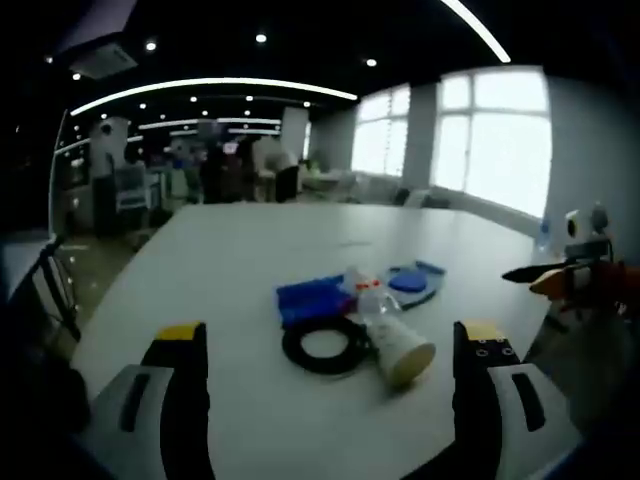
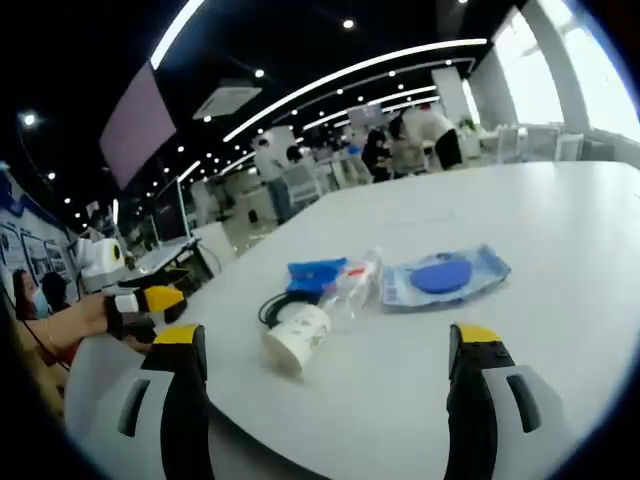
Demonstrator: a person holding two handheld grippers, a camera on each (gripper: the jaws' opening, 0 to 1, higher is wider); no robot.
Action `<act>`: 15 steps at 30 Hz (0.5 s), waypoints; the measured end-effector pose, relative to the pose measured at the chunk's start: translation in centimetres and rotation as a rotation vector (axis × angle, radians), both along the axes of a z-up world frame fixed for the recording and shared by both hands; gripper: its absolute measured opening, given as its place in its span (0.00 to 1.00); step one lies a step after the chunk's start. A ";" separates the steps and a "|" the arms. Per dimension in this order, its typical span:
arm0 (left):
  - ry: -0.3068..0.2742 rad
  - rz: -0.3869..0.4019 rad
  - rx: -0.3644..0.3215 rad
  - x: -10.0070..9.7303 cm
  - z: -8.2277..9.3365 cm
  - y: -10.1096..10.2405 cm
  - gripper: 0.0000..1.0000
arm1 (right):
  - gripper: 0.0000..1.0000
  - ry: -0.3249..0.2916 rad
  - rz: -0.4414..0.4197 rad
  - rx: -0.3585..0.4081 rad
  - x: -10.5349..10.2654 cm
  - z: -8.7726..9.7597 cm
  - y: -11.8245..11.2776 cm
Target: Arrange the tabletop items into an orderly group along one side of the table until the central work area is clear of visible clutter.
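A small pile lies on the white table (image 1: 240, 260): a tipped white paper cup (image 1: 405, 352), a black ring of cable (image 1: 325, 348), a blue pack (image 1: 312, 298), a clear bottle (image 1: 368, 290) and a blue item in a clear bag (image 1: 412, 282). My left gripper (image 1: 330, 360) is open, with the pile just ahead between its jaws. My right gripper (image 2: 320, 350) is open too, facing the cup (image 2: 297, 338), cable (image 2: 278, 305), blue pack (image 2: 315, 272), bottle (image 2: 352, 282) and bagged blue item (image 2: 442, 277). The right gripper (image 1: 565, 275) enters the left gripper view; the left gripper (image 2: 140, 300) enters the right gripper view.
The table (image 2: 520, 200) is wide and bare beyond the pile. Several people (image 1: 235, 165) stand by desks at the far end of the room. Bright windows (image 1: 490, 135) line one wall. A chair frame (image 1: 55, 285) stands off the table's near corner.
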State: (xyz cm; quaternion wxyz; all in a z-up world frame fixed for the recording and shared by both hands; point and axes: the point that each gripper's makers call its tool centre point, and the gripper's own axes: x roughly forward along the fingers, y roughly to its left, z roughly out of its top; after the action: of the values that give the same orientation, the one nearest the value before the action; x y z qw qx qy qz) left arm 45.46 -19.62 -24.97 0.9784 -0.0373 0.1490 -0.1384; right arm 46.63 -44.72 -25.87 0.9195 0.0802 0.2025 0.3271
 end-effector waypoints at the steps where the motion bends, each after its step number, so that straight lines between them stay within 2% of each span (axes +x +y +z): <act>1: 0.001 0.000 0.004 0.0 0.0 0.0 0.99 | 1.00 0.002 -0.001 0.000 0.0 0.0 0.0; 4: 0.007 -0.014 0.027 0.0 -0.2 -0.3 0.99 | 1.00 0.004 -0.004 0.002 0.0 0.0 0.0; 15: 0.015 -0.009 0.014 0.0 -0.3 -0.2 0.99 | 1.00 0.009 -0.028 0.024 0.4 0.1 -0.5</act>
State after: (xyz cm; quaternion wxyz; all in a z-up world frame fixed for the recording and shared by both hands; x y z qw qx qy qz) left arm 45.49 -19.83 -25.27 0.9769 -0.0306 0.1574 -0.1414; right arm 47.05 -45.20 -25.79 0.9220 0.0955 0.2016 0.3165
